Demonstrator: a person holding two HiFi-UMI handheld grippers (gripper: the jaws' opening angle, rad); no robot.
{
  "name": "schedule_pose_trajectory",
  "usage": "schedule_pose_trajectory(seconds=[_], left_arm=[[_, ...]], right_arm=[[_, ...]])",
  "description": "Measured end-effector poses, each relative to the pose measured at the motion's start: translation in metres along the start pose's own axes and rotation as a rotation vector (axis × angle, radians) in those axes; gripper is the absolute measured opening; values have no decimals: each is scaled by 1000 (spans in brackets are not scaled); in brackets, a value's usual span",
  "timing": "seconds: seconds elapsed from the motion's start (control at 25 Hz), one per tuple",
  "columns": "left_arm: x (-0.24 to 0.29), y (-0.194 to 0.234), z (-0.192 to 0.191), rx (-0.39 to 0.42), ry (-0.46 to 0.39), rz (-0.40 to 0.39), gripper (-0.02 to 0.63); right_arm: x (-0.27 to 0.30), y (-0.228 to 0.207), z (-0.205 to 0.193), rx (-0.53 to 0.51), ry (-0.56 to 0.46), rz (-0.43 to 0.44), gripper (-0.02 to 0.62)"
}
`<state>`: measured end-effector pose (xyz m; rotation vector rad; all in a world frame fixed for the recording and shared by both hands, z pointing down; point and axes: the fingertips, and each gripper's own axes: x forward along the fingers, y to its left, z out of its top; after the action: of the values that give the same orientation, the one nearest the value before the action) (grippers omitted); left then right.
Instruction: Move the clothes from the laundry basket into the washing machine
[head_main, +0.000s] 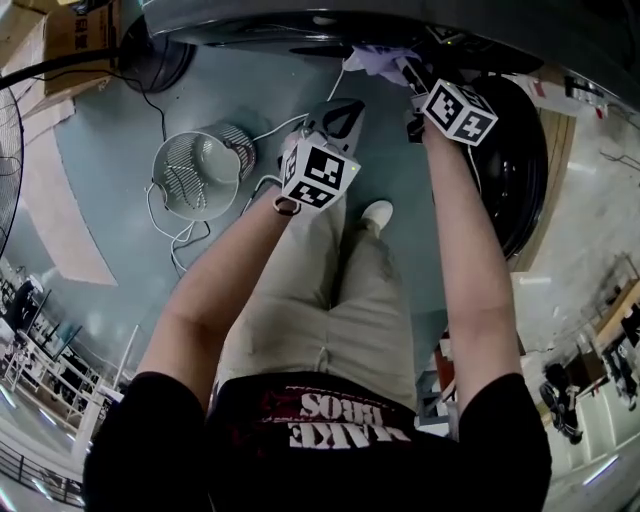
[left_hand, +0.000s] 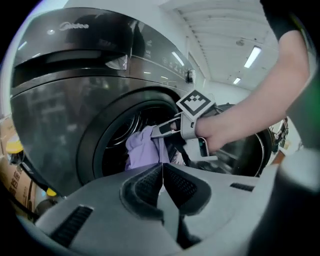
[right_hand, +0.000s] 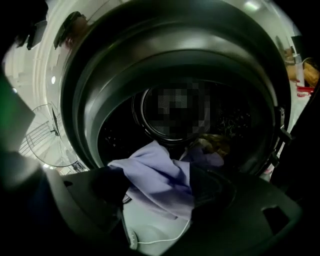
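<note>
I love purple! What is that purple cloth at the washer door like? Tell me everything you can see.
The cloth is pale lilac, soft-looking and crumpled into loose folds. It drapes over the lip of the washer opening, partly inside the dark drum. It lies between the wide-apart jaws of the right gripper and seems to brush them. A brownish garment sits just behind it. What sort of clothing it is cannot be told.

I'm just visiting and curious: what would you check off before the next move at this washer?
1. Door open: ok.
2. Cloth fully inside washer: not ok, it drapes over the opening's lip.
3. Right gripper jaws apart: ok, the cloth lies between them.
4. Left gripper free: ok, shut on nothing.
5. Basket emptied: ok, it looks empty.
</note>
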<state>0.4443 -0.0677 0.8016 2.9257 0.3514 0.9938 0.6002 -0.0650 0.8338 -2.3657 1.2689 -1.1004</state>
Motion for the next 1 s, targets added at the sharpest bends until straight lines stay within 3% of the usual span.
schedule_pose_trajectory(seconds=[0.16,0.28,0.36,0.6,1.0], left_arm=[[48,1,27,55,-35,-24,6],[79,2,32,110,-11,-52,6],[96,13,34,135,4,-27,6],[120,65,59,111,-25,119,6],[102,36,32,53,-8,68,6]], right_arm=[[-5,5,2,0,2,15,373],[-6,4,3,10,0,15,371],[-6,5,6,10,1,23,371],[-20,6,12,22,0,69,396],[-53,-6,8,1,-19,50,362]])
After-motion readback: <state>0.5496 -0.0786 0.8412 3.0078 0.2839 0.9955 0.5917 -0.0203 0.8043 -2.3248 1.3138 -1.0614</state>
